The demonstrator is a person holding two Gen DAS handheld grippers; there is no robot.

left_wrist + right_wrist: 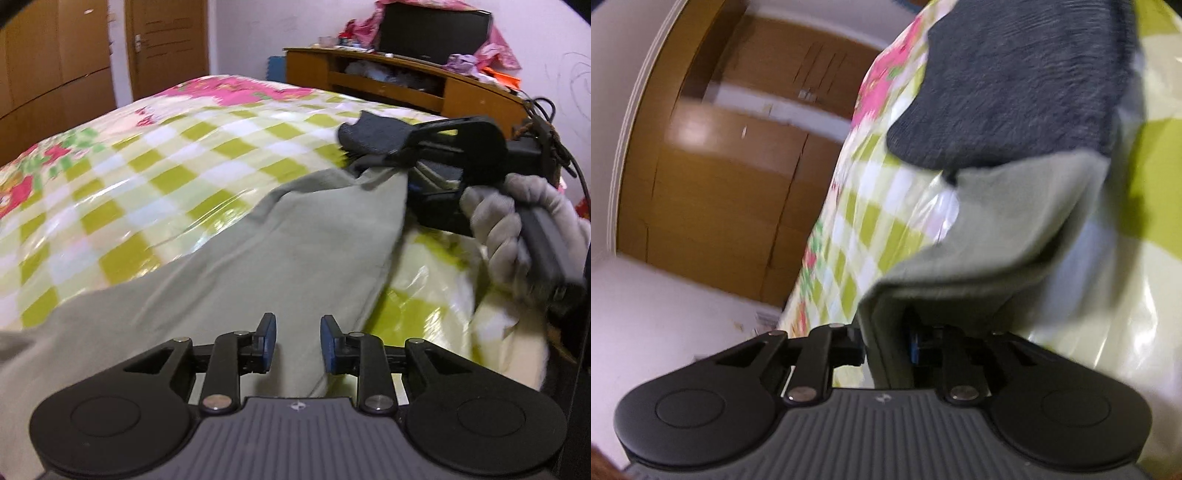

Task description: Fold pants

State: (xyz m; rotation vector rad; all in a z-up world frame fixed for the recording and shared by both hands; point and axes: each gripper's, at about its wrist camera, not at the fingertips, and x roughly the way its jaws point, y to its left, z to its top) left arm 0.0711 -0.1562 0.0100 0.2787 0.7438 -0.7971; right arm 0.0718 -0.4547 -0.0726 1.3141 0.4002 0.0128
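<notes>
**Pants lifted at one end, left jaws empty**

While the right gripper (400,157) holds one end of the pants (280,236) raised off the bed (122,177), the main risk is slippage: its jaws are clenched on a bunched fold just behind the dark ribbed cuff (1015,85), and the right wrist view shows cloth wrapped over and between the fingers rather than lying flat. A sideways pull could draw the fold out, or drag the whole garment across the glossy checked cover, which looks slick. A second risk, in my judgement, is an uneven fold, since only one end is controlled.

The left gripper (298,343) is released; its blue pads (271,341) stand apart with nothing pressed between them. The pale green cloth lies beneath and beyond these jaws, near but not gripped. Whether the pads brush the fabric cannot be told.

Taking the bed as reference, the pants run across its near side, from the lower left corner of the left wrist view up to the raised cuff at the side nearer the wooden cabinet (388,81). A gloved hand (517,225) grips the right tool's handle.
</notes>
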